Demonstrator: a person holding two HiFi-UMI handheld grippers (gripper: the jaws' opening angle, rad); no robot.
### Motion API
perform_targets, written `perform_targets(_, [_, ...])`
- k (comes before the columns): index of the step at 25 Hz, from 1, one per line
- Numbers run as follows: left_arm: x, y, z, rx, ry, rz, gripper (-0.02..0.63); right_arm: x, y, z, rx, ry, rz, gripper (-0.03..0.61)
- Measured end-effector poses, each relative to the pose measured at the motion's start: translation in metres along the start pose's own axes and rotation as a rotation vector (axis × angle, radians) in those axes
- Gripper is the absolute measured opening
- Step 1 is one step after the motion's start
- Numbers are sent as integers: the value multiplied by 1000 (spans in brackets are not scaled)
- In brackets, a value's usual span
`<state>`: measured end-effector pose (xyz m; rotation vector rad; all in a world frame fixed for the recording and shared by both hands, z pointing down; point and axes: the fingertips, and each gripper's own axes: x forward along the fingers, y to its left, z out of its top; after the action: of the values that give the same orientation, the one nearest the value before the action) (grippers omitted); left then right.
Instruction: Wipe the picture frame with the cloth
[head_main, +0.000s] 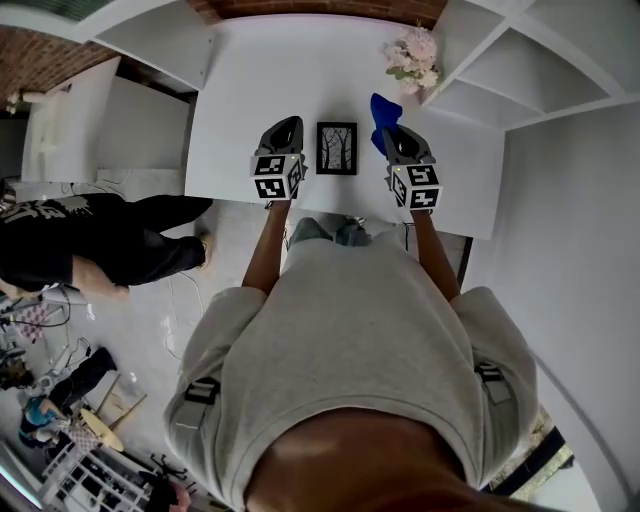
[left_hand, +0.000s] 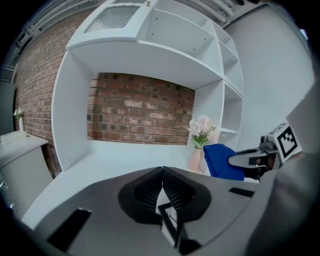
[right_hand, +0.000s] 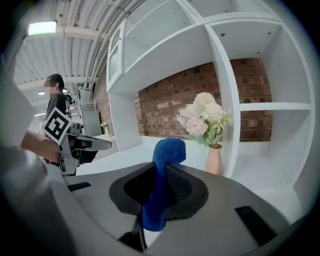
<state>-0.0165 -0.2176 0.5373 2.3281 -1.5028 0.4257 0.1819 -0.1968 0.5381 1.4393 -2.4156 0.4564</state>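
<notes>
The picture frame (head_main: 337, 148) sits on the white table (head_main: 250, 90) in the upper middle of the head view, between the two grippers and touching neither; I cannot tell whether it lies flat or is propped up. The cloth (head_main: 381, 112), blue, is just right of the frame's top corner, pinched in the right gripper (head_main: 393, 132). In the right gripper view the jaws are clamped on a narrow fold of it, with a rounded lump standing above the tips and a tail hanging below. The left gripper (head_main: 287, 126) hovers just left of the frame; its own view shows the jaws pressed together at the tips with nothing between them, and a corner of the frame is visible lower down through the gap.

The likeliest trouble is the frame skidding or tipping once the cloth presses on it, since nothing steadies it and a closed left gripper can only nudge; bracing an edge first would help. The thin pinch on the cloth may slip under drag; bare jaw tips could then scrape the glass. A wide sweep to the upper right risks the vase of flowers (head_main: 412, 55), which stands near the cloth.
</notes>
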Motion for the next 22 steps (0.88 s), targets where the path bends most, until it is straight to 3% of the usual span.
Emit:
perform_targets(14, [15, 7, -63, -22, 135, -140, 17, 19, 25, -18, -37, 73, -59, 60])
perform_targets(22, [27, 3, -94, -19, 210, -190, 17, 30, 31, -31, -88, 124, -42, 60])
